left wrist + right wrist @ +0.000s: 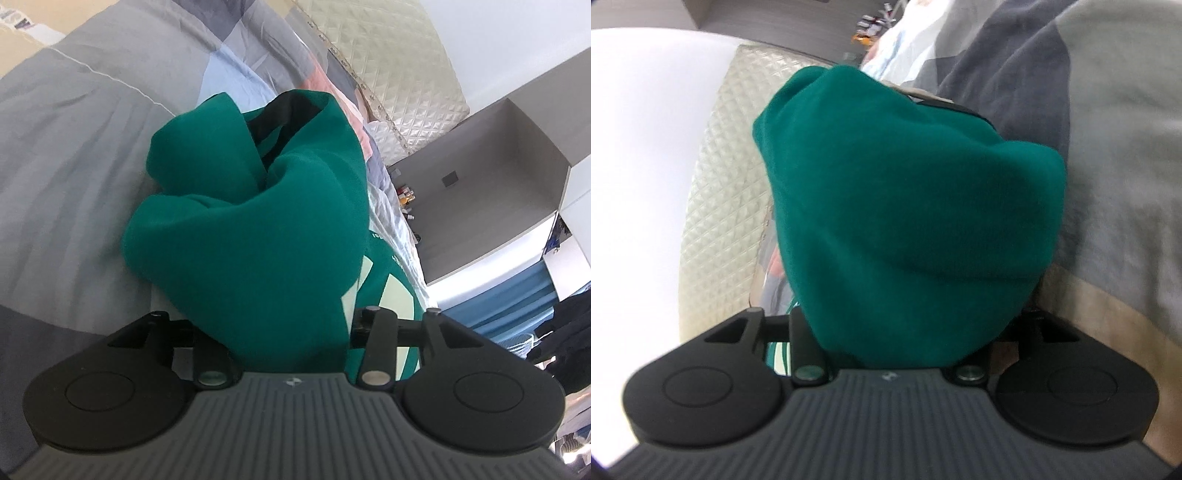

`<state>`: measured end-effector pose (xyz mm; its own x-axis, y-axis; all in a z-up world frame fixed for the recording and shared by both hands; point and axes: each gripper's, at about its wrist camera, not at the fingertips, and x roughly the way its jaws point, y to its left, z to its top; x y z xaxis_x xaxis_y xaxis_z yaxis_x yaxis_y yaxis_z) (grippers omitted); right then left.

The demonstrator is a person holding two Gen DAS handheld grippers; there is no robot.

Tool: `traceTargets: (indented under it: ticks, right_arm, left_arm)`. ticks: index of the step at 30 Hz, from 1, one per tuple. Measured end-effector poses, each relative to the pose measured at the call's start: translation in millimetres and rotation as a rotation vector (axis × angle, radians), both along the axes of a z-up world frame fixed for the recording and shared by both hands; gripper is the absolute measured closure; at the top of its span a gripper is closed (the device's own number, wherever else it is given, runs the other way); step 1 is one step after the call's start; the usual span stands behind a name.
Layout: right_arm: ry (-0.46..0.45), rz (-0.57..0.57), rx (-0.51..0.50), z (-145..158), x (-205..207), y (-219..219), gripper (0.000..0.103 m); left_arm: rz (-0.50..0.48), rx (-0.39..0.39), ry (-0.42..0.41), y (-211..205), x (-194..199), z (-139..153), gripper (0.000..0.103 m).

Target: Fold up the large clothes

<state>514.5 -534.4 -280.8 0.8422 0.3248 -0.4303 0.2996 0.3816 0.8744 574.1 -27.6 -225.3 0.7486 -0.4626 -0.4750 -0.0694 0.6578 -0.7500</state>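
Note:
A large green garment with a pale printed logo and a black inner collar hangs bunched in front of the left wrist camera, over the grey bed cover. My left gripper is shut on its fabric; the fingertips are hidden under the cloth. In the right wrist view the same green garment drapes over my right gripper, which is shut on it, fingers hidden by the cloth.
A patchwork bed cover in grey, blue and pink lies below. A cream quilted headboard stands at the bed's end. A grey shelf unit with small bottles and blue curtains lie beyond.

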Motion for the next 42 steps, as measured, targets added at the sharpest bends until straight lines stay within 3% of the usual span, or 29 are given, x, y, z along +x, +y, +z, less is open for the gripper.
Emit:
traceTargets:
  ticks: [6, 11, 15, 20, 28, 35, 42]
  right_arm:
    - [0.087, -0.022, -0.028, 23.8, -3.6, 1.5, 0.047]
    - [0.156, -0.033, -0.071, 49.5, -20.7, 2.2, 0.047]
    - [0.192, -0.012, -0.128, 88.6, -34.5, 7.0, 0.047]
    - [0.132, 0.025, -0.203, 142.7, -52.4, 17.6, 0.047]
    - [0.027, 0.098, -0.339, 223.4, -102.6, 46.8, 0.047]
    - [-0.075, 0.161, -0.475, 287.8, -163.6, 76.7, 0.047]
    - [-0.172, 0.207, -0.578, 329.0, -224.0, 103.2, 0.046]
  left_arm:
    - [-0.009, 0.090, 0.041, 0.9, 3.4, 17.5, 0.045]
    - [-0.028, 0.214, 0.065, 0.6, -15.9, 49.7, 0.045]
    - [-0.045, 0.282, 0.040, -0.5, -39.6, 85.3, 0.045]
    - [-0.063, 0.347, -0.016, -6.6, -74.4, 138.0, 0.045]
    - [-0.088, 0.518, -0.116, -25.1, -159.2, 221.4, 0.044]
    - [-0.090, 0.574, -0.227, -36.1, -241.0, 283.3, 0.044]
    - [-0.091, 0.629, -0.328, -43.7, -324.1, 325.1, 0.044]
